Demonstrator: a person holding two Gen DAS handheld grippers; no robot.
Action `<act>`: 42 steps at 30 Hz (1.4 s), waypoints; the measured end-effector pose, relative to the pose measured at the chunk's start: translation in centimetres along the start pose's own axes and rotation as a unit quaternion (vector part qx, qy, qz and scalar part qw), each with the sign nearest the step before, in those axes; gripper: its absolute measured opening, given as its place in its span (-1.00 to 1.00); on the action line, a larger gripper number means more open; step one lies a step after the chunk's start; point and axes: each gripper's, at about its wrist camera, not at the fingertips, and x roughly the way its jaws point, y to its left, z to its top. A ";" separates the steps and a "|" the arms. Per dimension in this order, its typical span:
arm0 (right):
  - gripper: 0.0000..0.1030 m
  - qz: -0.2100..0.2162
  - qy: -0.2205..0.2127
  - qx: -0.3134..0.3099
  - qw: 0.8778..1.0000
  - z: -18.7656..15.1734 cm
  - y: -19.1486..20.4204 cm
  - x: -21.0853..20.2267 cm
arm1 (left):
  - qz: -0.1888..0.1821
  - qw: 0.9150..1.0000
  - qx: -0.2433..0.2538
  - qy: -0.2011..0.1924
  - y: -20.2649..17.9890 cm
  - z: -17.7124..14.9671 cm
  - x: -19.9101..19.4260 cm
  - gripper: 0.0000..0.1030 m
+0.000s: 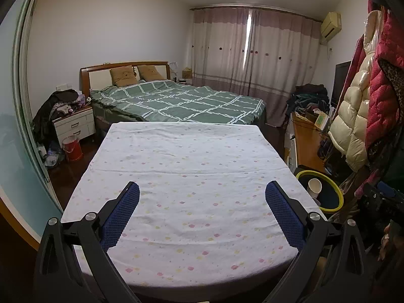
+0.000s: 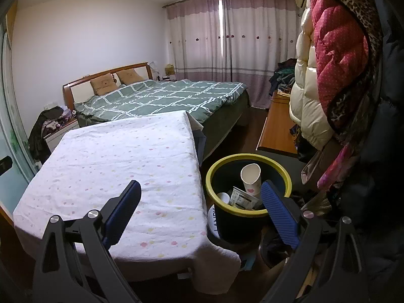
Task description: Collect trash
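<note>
A black trash bin with a yellow-green rim (image 2: 209, 176) stands right of the cloth-covered table (image 2: 113, 151). Inside it lie a white paper cup (image 2: 251, 179), a printed carton (image 2: 242, 198) and a small white lid (image 2: 223, 197). My right gripper (image 2: 202, 189) hangs open over the table's right edge, its right finger beside the bin's rim, nothing between the fingers. In the left wrist view my left gripper (image 1: 202, 192) is open and empty above the table's floral cloth (image 1: 186, 176). The bin's rim (image 1: 338, 192) and the paper cup (image 1: 314, 186) show at the right.
A bed with a green checked cover (image 1: 181, 101) lies beyond the table. Coats (image 2: 328, 63) hang at the right above a wooden desk (image 2: 275, 128). A nightstand (image 1: 73, 123) and a red bucket (image 1: 73, 149) stand at the left by a glass door.
</note>
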 end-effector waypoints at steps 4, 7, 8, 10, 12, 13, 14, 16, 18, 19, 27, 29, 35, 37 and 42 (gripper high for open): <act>0.77 -0.001 0.001 0.000 1.000 0.1 -0.1 0.1 | -0.001 1.000 -0.001 0.006 -0.4 0.1 0.6 0.91; 0.77 0.000 0.001 0.000 1.000 0.2 0.0 0.3 | -0.003 1.000 -0.003 0.010 -0.6 0.2 0.9 0.91; 0.77 -0.001 0.001 0.000 1.000 0.2 0.1 0.2 | -0.003 1.000 -0.003 0.011 -0.6 0.3 1.0 0.91; 0.77 -0.001 0.001 0.000 1.000 0.3 0.1 0.2 | -0.002 1.000 -0.002 0.010 -0.6 0.3 1.0 0.91; 0.77 -0.001 0.000 0.000 1.000 0.3 0.1 0.2 | -0.002 1.000 -0.002 0.009 -0.4 0.2 1.0 0.91; 0.77 -0.001 0.000 0.000 1.000 0.3 0.1 0.2 | -0.002 1.000 -0.003 0.009 -0.4 0.2 1.0 0.91; 0.77 -0.001 0.000 0.000 1.000 0.2 0.1 0.2 | -0.002 1.000 -0.003 0.010 -0.5 0.3 1.0 0.91; 0.77 0.000 0.000 0.000 1.000 0.2 0.1 0.2 | -0.002 1.000 -0.003 0.011 -0.5 0.3 1.1 0.91; 0.77 0.000 0.000 0.000 1.000 0.3 0.0 0.2 | -0.002 1.000 -0.003 0.011 -0.5 0.3 1.0 0.91; 0.77 0.000 0.000 0.000 1.000 0.3 0.0 0.2 | -0.002 1.000 -0.002 0.010 -0.5 0.3 1.0 0.91; 0.77 -0.001 -0.001 0.002 1.000 0.3 -0.1 0.2 | -0.002 1.000 0.000 0.009 -0.5 0.2 1.0 0.91; 0.77 0.000 -0.002 0.002 1.000 0.3 -0.1 0.1 | -0.002 1.000 0.000 0.009 -0.5 0.2 0.9 0.91; 0.77 0.000 -0.002 0.002 1.000 0.3 0.0 0.2 | -0.001 1.000 0.001 0.009 -0.5 0.2 0.9 0.91; 0.77 -0.001 -0.001 0.002 1.000 0.3 0.0 0.2 | -0.001 1.000 0.001 0.009 -0.5 0.2 0.9 0.91; 0.77 -0.001 0.000 0.004 1.000 0.2 -0.1 0.2 | 0.000 1.000 0.002 0.011 -0.5 0.1 0.9 0.91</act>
